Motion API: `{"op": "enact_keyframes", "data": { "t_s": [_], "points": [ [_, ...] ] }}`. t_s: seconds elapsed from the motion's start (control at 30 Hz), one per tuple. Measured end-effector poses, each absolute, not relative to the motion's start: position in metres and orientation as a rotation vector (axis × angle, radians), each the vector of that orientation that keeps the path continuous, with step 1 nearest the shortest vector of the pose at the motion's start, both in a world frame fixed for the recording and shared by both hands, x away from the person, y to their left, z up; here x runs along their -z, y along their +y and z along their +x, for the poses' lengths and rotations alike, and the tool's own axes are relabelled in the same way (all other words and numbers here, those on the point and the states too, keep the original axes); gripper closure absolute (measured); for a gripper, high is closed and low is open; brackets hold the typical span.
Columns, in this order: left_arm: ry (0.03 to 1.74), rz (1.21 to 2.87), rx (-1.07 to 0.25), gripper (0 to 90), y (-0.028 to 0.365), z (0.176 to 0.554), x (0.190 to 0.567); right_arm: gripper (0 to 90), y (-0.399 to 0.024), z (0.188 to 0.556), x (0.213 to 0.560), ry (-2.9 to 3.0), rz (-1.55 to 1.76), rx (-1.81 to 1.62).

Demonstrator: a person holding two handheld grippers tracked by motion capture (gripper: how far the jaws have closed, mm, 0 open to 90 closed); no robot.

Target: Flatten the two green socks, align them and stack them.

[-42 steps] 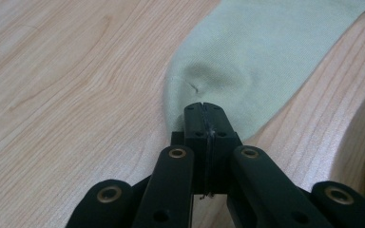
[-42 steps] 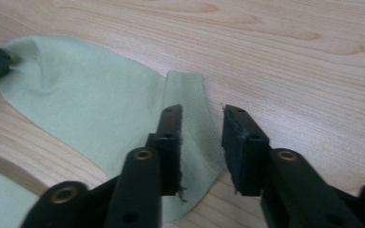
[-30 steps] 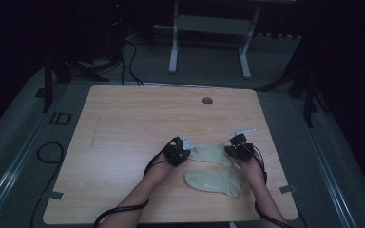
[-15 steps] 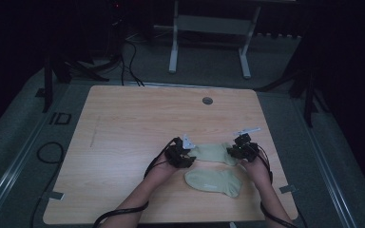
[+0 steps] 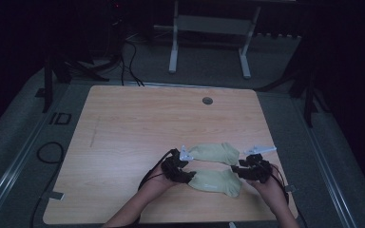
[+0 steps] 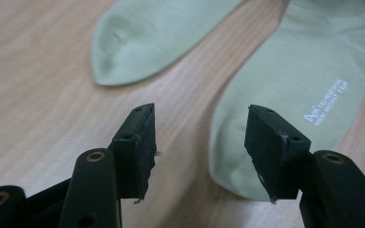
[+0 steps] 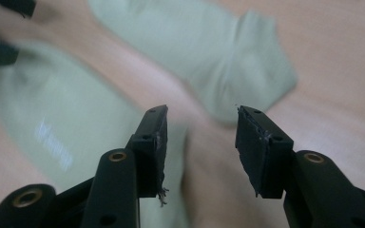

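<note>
Two pale green socks lie side by side on the wooden table [image 5: 138,123]. The far sock [image 5: 214,153] lies flat. The near sock [image 5: 216,183] carries a small white print [image 6: 325,108]. My left gripper [image 5: 183,175] is open at the near sock's toe end [image 6: 233,142], its right jaw over the fabric and its left jaw over bare wood. The far sock's toe [image 6: 142,42] lies ahead of it. My right gripper [image 5: 243,170] is open at the near sock's other end [image 7: 62,123], with the far sock's cuff [image 7: 218,61] beyond its jaws.
A round grommet hole [image 5: 207,100] sits near the table's far edge. Beyond the table stand a white metal frame [image 5: 209,42] and dark cables [image 5: 128,57] on the floor. The socks lie close to the table's near right corner.
Both grippers have drawn back toward the person, from the ends of the far sock to the ends of the near sock. The far sock stays flat.
</note>
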State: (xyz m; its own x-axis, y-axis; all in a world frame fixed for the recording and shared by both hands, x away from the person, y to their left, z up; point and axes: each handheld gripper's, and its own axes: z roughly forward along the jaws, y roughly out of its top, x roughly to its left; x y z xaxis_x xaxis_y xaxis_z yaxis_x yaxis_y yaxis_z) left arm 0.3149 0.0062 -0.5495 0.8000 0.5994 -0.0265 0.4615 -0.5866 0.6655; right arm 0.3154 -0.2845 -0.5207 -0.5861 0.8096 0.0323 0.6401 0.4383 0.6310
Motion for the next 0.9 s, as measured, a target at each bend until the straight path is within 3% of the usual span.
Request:
{"op": "enact_keyframes", "data": {
  "t_s": [0.2,0.43,0.6,0.9],
  "points": [
    [0.789,2.318,-0.23,48.3,0.005,0.311,0.555,57.9,-0.286,0.293,0.539,2.466,1.249,-0.844],
    [0.81,2.308,-0.205,71.6,0.009,0.311,0.558,67.2,-0.285,0.287,0.548,2.484,1.223,-0.771],
    [0.819,2.303,-0.194,86.9,0.006,0.309,0.559,82.7,-0.282,0.285,0.548,2.497,1.21,-0.766],
    [0.814,2.27,-0.203,88.3,0.01,0.307,0.539,85.6,-0.284,0.288,0.523,2.418,1.206,-0.843]
  ]
}}
